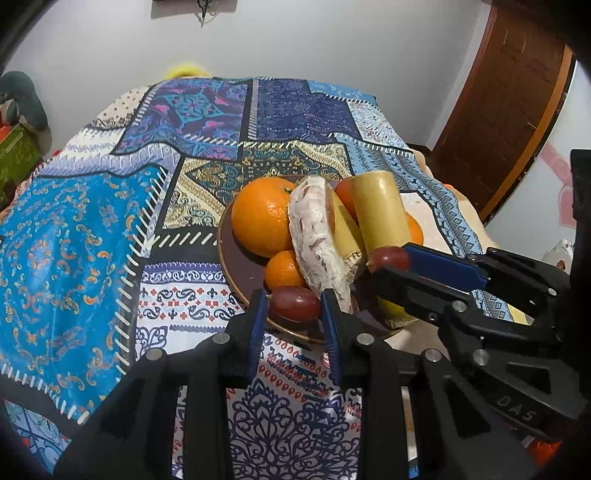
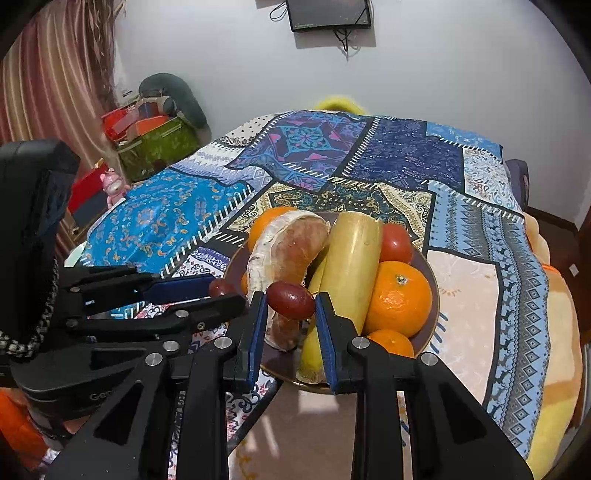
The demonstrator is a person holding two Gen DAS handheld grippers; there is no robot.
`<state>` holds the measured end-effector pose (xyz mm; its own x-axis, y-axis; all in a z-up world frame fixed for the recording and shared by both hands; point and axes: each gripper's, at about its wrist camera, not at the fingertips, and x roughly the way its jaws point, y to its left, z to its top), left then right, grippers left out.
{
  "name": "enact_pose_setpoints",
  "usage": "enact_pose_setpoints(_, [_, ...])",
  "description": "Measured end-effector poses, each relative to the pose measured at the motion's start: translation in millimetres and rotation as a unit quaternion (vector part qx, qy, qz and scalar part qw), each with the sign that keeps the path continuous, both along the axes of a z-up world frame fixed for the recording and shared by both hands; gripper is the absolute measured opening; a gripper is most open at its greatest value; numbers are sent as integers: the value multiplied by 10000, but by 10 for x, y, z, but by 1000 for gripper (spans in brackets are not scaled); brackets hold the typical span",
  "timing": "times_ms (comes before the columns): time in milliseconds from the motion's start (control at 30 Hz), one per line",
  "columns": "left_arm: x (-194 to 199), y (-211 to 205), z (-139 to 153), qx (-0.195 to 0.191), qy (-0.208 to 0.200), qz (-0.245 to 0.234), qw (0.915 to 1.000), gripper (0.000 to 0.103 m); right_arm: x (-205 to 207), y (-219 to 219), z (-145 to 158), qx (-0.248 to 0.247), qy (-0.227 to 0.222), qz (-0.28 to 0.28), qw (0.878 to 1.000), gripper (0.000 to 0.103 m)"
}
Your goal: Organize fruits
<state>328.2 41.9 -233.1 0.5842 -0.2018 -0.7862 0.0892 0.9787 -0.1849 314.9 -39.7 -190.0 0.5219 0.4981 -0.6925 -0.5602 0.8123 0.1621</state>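
Though hidden leftward, tomato (image 2: 395,242) rightward

Red grape (image 2: 290,300) between right gripper (image 2: 290,325) fingers (image 2: 258,325), above plate (image 2: 430,291).

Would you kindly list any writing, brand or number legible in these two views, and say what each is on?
"DAS": raised letters on the black body of the right gripper, seen from the left wrist; more may be hidden.
"Gen": start of a word on the body of the left gripper, seen from the right wrist; the rest is hidden.
The wall screen shows nothing readable.
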Motion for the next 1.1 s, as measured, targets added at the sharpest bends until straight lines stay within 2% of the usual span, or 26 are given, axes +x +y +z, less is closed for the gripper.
enact_pose_setpoints(100, [2,17,-32,-34,52,36,10000,34,7,-1,6,-8,16,3,10000,26])
enact_pose_setpoints(200, [-28,17,-6,-29,13,54,10000,35,-9,-12,25,-11,-8,-40,10000,31])
enact_pose_setpoints(300, [-71,19,51,-1,-51,73,10000,35,-10,-46,60,19,-35,-70,10000,32])
enact_pose_setpoints(500, [-245,86,342,-62,-333,213,9992,35,-110,-161,271,106,-246,-190,9995,32])
enact_pose_setpoints(700, [-609,141,914,-91,-948,376,9947,35,-352,-353,691,324,-637,-389,9967,32])
enact_pose_setpoints(833, [-964,123,1374,-9,-1501,465,9876,35,-607,-475,1029,495,-992,-505,9925,32])
enact_pose_setpoints(1100, [-1824,6,2215,131,-2658,539,9624,35,-1293,-709,1724,879,-1824,-670,9770,32])
